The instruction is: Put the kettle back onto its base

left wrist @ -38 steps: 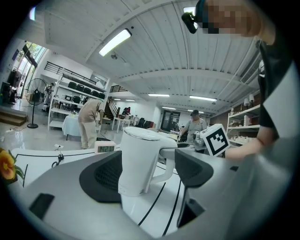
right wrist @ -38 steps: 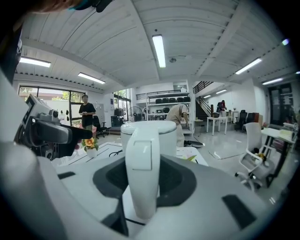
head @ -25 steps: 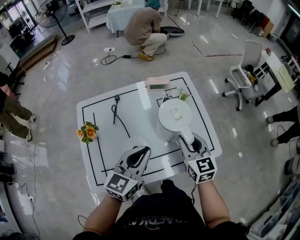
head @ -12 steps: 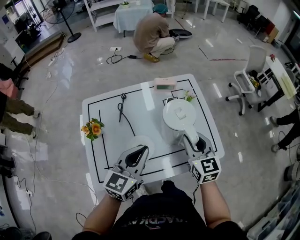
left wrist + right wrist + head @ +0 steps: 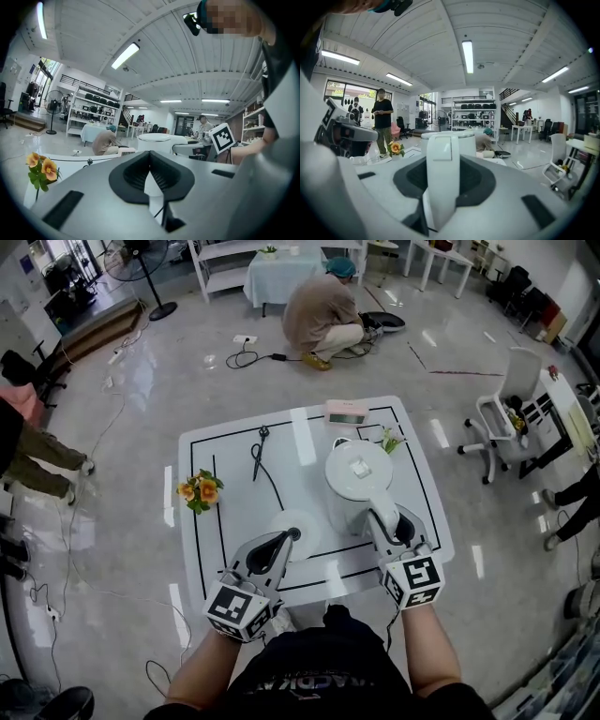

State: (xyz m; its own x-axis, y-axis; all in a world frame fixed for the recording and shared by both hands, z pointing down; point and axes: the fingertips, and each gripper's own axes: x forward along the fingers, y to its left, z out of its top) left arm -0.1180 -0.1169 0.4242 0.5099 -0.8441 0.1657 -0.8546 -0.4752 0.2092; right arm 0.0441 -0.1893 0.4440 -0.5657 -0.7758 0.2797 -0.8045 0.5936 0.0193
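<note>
A large hall with a shiny grey floor lies around a white worktop that has black lines marked on it. In the upper middle of the head view a person crouches on the floor near some cables, and a white office chair stands at the right.

On the worktop, orange flowers stand at its left edge. A pair of black scissors lies toward its far side, left of the middle. A small pink box sits at the far edge, and a little plant is just beside the kettle, on its far right side.

The white kettle is in the right half of the worktop, upright, with its lid on. Its handle points toward the person who holds the tools. The round white base lies to the left of the kettle, near it, and the kettle is not on it. I cannot tell if the bottom of the kettle touches the worktop.

The right tool is clamped on the kettle handle: in the right gripper view the white handle fills the gap between its jaws. The left tool has its jaws together with nothing between them. In the head view its tip is over the near edge of the base; I cannot tell if it touches it.
</note>
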